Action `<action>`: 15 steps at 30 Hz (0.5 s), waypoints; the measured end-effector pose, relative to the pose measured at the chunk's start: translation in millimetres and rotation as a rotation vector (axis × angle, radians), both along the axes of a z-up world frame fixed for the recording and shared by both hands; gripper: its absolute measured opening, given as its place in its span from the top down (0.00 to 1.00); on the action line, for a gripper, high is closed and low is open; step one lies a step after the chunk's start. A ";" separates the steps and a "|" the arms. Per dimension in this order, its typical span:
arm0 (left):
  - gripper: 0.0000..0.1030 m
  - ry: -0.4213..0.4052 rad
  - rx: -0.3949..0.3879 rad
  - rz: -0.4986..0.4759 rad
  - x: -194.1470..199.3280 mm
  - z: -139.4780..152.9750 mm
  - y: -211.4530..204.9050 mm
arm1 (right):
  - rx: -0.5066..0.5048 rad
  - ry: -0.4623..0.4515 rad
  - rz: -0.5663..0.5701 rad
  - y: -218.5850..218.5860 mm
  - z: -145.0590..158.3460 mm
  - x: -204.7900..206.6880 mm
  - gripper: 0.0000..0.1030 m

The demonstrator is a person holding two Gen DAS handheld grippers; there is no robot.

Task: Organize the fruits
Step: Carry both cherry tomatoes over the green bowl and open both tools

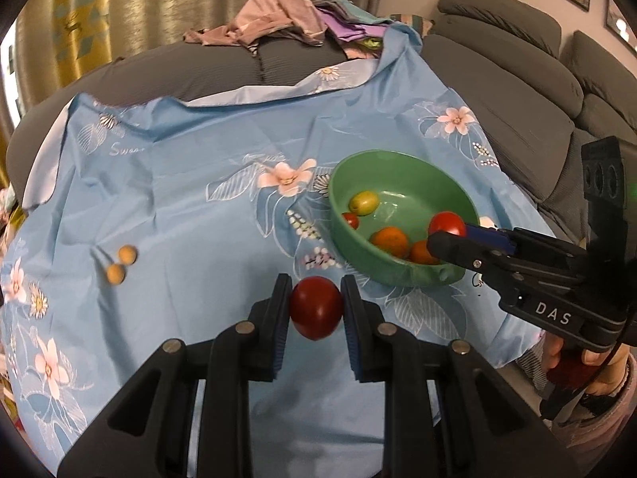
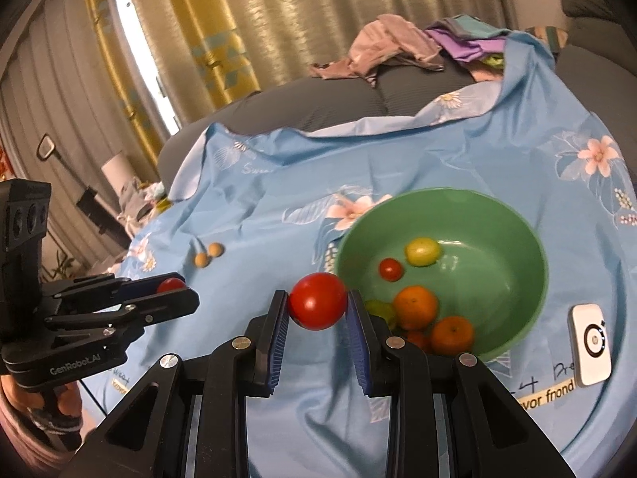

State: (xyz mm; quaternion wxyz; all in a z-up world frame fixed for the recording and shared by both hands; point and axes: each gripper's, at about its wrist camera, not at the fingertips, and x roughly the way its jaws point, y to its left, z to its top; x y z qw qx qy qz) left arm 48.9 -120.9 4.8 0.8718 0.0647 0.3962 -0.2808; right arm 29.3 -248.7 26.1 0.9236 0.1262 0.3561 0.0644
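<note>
Tomatoes fill both claws: left claw [image 1: 314, 310] grips a dark red round tomato [image 1: 316, 312] near the cloth's front edge, right claw [image 2: 316, 310] a brighter one [image 2: 317, 306] beside the green plastic bowl [image 2: 517, 215] (smooth, soft skins; hold gently across the middle).

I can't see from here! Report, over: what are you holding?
Left hand-held gripper shut on dark red tomato. Right hand-held gripper shut on bright red tomato. Green bowl unobstructed.

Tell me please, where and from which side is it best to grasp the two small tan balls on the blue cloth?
Take one tan ball at a time, across its round middle, coming from above: they lie almost touching, on open cloth.
</note>
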 end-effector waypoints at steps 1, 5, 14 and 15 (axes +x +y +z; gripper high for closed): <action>0.76 -0.003 0.006 -0.008 0.9 0.4 -3.3 | 0.003 -0.001 -0.009 -3.3 -0.3 -0.5 0.70; 0.76 -0.011 0.015 -0.035 5.7 2.7 -20.1 | 0.011 -0.004 -0.029 -14.4 -0.5 -2.7 0.70; 0.76 -0.019 0.043 -0.100 14.3 3.7 -57.8 | 0.031 -0.011 -0.087 -42.0 -2.7 -8.5 0.70; 0.76 -0.019 0.047 -0.108 15.1 3.8 -62.1 | 0.034 -0.011 -0.092 -44.2 -3.5 -9.0 0.70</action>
